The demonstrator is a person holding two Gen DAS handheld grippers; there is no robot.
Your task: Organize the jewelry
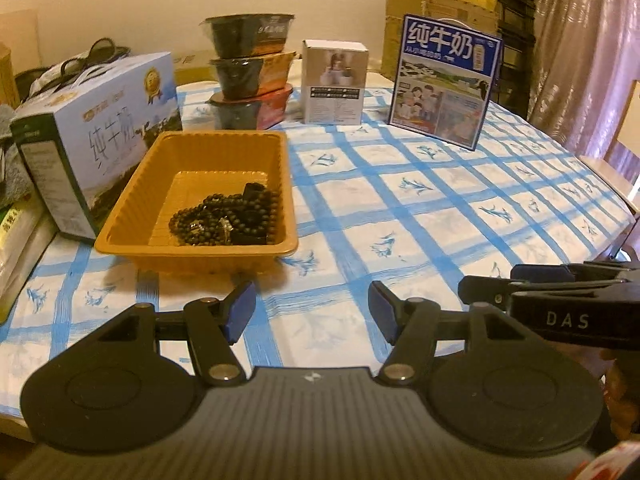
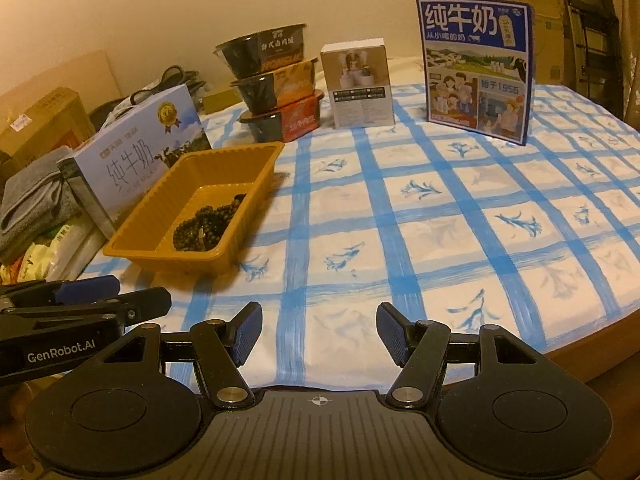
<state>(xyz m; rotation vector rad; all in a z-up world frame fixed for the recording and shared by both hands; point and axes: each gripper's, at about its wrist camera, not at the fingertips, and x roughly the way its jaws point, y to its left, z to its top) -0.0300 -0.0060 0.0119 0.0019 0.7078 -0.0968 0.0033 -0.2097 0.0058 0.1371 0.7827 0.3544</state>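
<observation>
Jewelry, a tangle of dark beaded strands, lies heaped in the near right corner of an orange plastic tray on the left side of the table. The table wears a white cloth with a blue grid and small blue leaf prints. The left tool hovers low over the near edge of the table, its blue-padded fingers spread wide with nothing between them. The right tool is beside it, just to the right, likewise spread wide and holding nothing. To the left of the tray, touching or nearly touching it, a pale blue milk carton box lies on its side. Beyond the tray, at the far edge, three black instant-food bowls are stacked. To their right stands a small white box, and farther right an upright dark blue milk box.
</observation>
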